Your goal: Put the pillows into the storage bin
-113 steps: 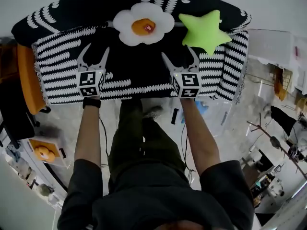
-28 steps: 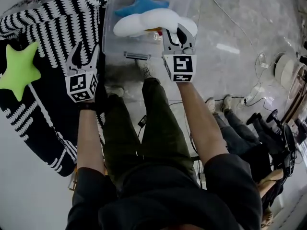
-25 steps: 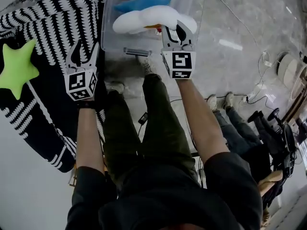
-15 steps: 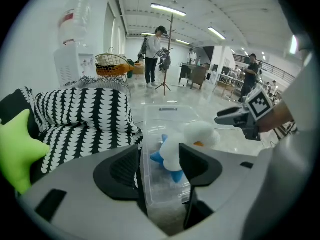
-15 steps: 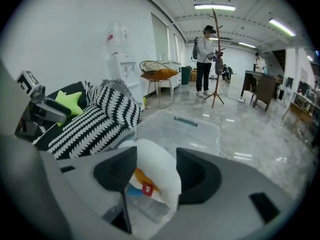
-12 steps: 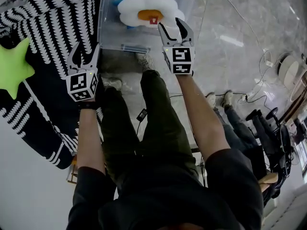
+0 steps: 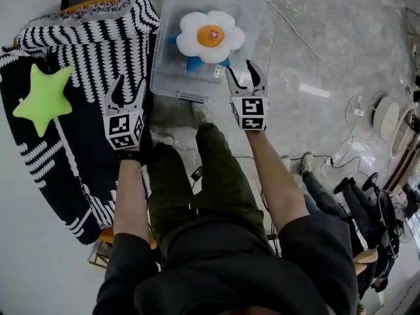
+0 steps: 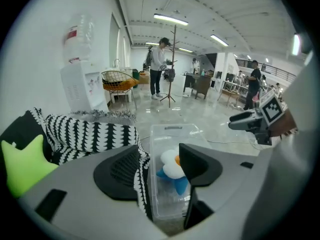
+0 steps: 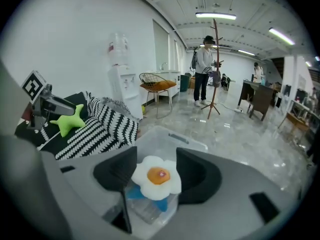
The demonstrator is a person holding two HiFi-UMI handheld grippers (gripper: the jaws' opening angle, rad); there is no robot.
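Observation:
A clear storage bin (image 7: 247, 8) stands on the floor beside the sofa. In it a white flower pillow with an orange middle (image 7: 210, 37) lies on a blue star pillow (image 7: 193, 63). A green star pillow (image 7: 44, 98) rests on the striped sofa. My right gripper (image 7: 244, 71) hovers at the bin's near right corner. Its jaws have just been opening, and nothing is between them. In the right gripper view the flower pillow (image 9: 157, 176) lies beyond the jaws. My left gripper (image 7: 128, 87) is open and empty over the sofa's edge, left of the bin.
The black-and-white sofa (image 7: 85, 51) fills the left side. Cables (image 7: 348, 110) run over the glossy floor, and another person's legs (image 7: 315, 189) show at the right. A water dispenser (image 8: 82, 86), a wicker chair (image 8: 119, 81) and standing people (image 8: 161, 66) are farther off.
The right gripper carried the flower pillow over the bin and let it go. It now lies flat on the blue star. Both grippers have drawn back from the bin.

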